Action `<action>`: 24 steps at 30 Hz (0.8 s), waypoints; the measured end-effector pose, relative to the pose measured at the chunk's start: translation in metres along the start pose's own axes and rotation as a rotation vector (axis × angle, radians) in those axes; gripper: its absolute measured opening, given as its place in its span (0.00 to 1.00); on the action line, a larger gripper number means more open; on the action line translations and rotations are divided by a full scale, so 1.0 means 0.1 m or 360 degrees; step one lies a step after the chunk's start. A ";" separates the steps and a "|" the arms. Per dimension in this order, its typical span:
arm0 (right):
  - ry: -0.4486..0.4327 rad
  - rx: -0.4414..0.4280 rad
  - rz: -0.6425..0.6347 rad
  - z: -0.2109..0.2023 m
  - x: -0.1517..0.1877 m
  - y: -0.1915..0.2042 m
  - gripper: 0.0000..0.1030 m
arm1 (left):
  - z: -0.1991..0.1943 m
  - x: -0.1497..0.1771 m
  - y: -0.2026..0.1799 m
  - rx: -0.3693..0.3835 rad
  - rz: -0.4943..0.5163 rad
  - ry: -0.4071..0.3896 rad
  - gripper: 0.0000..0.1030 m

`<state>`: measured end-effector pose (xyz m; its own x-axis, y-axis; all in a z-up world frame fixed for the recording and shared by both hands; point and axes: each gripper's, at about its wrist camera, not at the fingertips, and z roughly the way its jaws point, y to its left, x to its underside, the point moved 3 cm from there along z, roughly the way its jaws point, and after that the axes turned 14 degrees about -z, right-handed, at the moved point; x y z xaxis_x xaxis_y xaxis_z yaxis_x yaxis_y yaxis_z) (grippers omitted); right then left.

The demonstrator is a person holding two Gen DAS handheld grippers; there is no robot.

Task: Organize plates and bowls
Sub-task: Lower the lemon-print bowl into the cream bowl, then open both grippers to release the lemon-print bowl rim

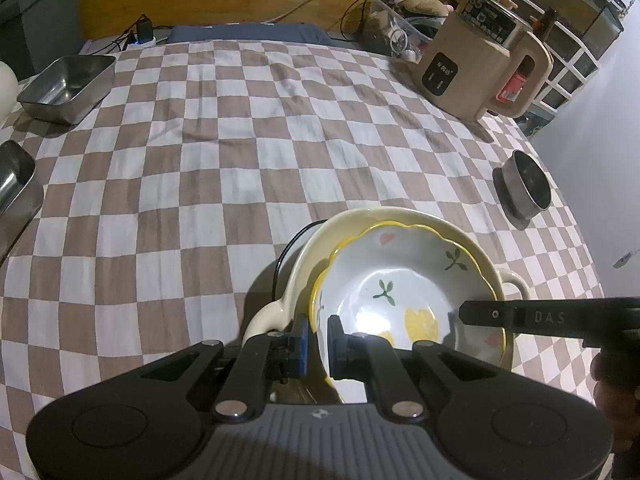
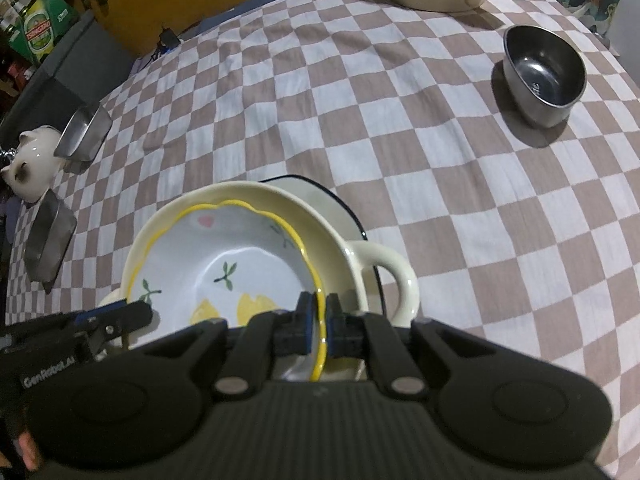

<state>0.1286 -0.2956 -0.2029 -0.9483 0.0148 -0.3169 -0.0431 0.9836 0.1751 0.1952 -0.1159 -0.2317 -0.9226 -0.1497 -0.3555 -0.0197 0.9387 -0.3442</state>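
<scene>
While both grippers' fingers clamp the floral bowl [image 1: 404,300], left gripper [image 1: 316,344] at nine o'clock, right gripper [image 2: 318,328] at three, we judge it nested in the cream bowl [image 2: 340,248].

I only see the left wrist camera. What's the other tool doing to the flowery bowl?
Observer: The right tool is shut on the flowery bowl, one pad on each side of its yellow rim.
Operator: Is anything under the big cream bowl?
Observer: Yes, a white plate with a dark rim lies beneath the cream bowl.
Operator: What's the white thing by the trays?
Observer: A white animal-shaped figurine, beside a steel tray.
</scene>
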 end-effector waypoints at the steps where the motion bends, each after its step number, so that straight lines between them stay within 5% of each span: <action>1: 0.0003 0.0000 0.0003 0.00 0.00 0.00 0.08 | -0.01 0.00 0.00 0.0001 -0.0004 -0.0003 0.10; 13: -0.0041 0.0043 -0.0052 -0.13 0.00 0.00 0.11 | -0.08 0.06 0.01 -0.0005 -0.0029 -0.0023 0.13; 24: -0.0092 0.0025 -0.0077 -0.29 0.12 0.01 0.21 | -0.22 0.16 -0.01 0.0007 -0.0048 -0.0070 0.30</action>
<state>0.1084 -0.3001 -0.1795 -0.9255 -0.0228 -0.3780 -0.0830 0.9861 0.1438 0.1721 -0.1125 -0.2180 -0.9039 -0.1913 -0.3826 -0.0454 0.9322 -0.3590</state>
